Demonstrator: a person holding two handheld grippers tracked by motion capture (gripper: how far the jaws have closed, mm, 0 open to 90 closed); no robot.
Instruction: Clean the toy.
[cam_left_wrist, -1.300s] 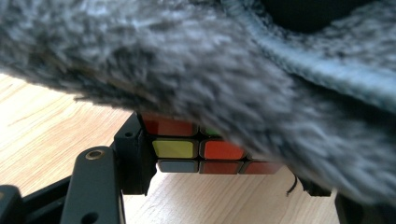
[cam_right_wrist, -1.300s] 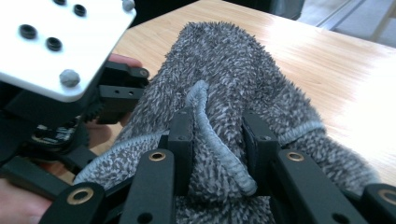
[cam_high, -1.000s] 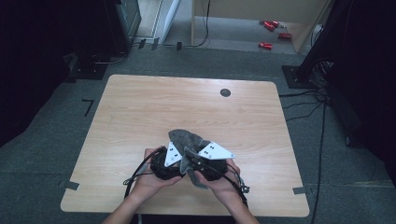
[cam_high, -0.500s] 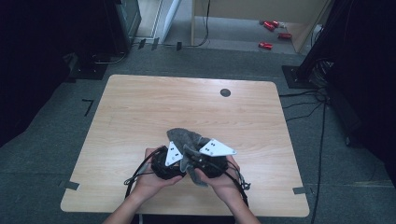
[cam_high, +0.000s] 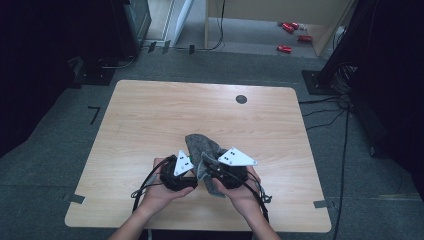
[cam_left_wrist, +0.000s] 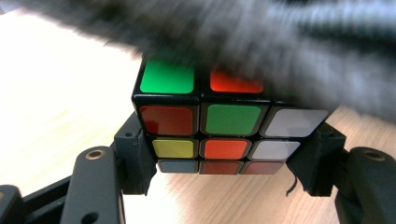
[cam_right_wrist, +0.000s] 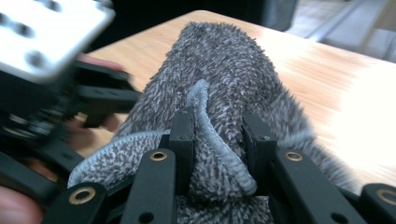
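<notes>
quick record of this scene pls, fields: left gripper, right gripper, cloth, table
left gripper: shut on the puzzle cube, jaws on its two sides
right gripper: shut on a bunched fold of the grey cloth
cloth: draped over the cube's top
table: light wood, dark round spot near far edge

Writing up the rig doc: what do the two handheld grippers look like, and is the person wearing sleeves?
Both grippers are black. The left gripper and right gripper each carry a pale three-cornered plate with small dark holes. Black cables trail back past the wrists. Jaws are black linkage bars with brass-coloured pivot bushings and blocky pads. No sleeves visible on the forearms.
</notes>
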